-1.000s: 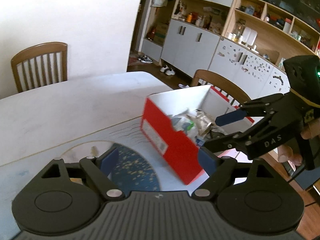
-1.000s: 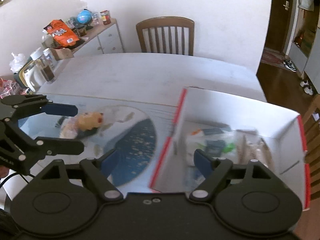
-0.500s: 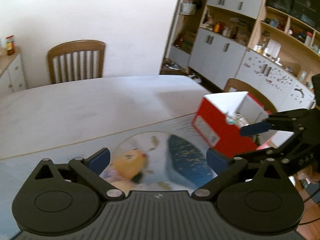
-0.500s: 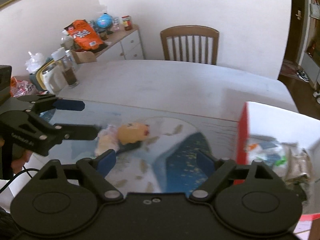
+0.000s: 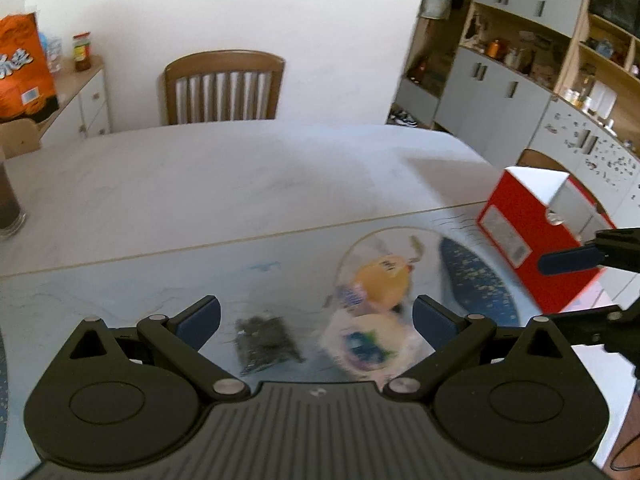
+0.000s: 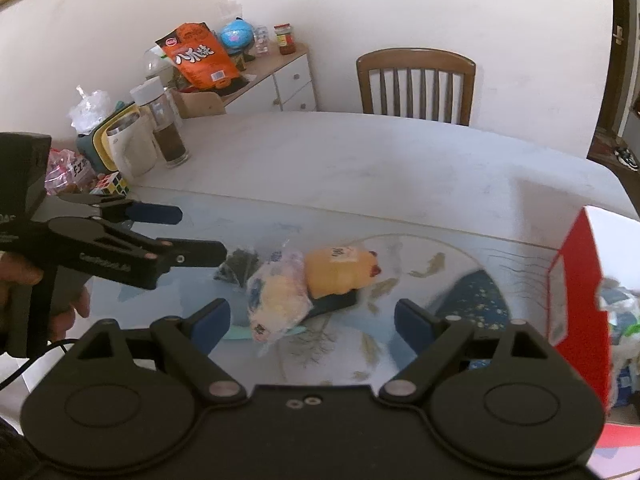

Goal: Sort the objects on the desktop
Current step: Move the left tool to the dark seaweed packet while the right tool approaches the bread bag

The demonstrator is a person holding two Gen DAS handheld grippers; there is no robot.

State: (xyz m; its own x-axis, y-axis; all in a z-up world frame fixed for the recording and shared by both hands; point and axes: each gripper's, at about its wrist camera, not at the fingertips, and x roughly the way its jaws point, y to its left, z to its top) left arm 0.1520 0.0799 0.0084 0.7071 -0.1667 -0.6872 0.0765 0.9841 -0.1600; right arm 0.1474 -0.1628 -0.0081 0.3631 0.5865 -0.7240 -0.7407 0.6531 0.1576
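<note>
A yellow plush toy (image 6: 340,270) lies on the printed mat, partly on a dark flat object (image 6: 334,302). A clear bag with a pale toy (image 6: 276,300) leans against it, and a small dark packet (image 6: 238,264) lies to its left. They also show in the left wrist view: plush (image 5: 384,280), bag (image 5: 368,344), packet (image 5: 266,344). My left gripper (image 5: 316,318) is open and empty just above them; it shows in the right wrist view (image 6: 196,234). My right gripper (image 6: 312,322) is open and empty. The red box (image 6: 580,304) with sorted items stands at the right.
At the table's left edge stand a jar (image 6: 170,136), a white kettle (image 6: 128,148), a Rubik's cube (image 6: 110,184) and bags. A wooden chair (image 6: 416,84) is behind the table. A sideboard (image 6: 260,80) holds an orange snack bag and a globe.
Both grippers have swung left, away from the red box and over to the toys and packet on the mat. Both stay open and empty.
</note>
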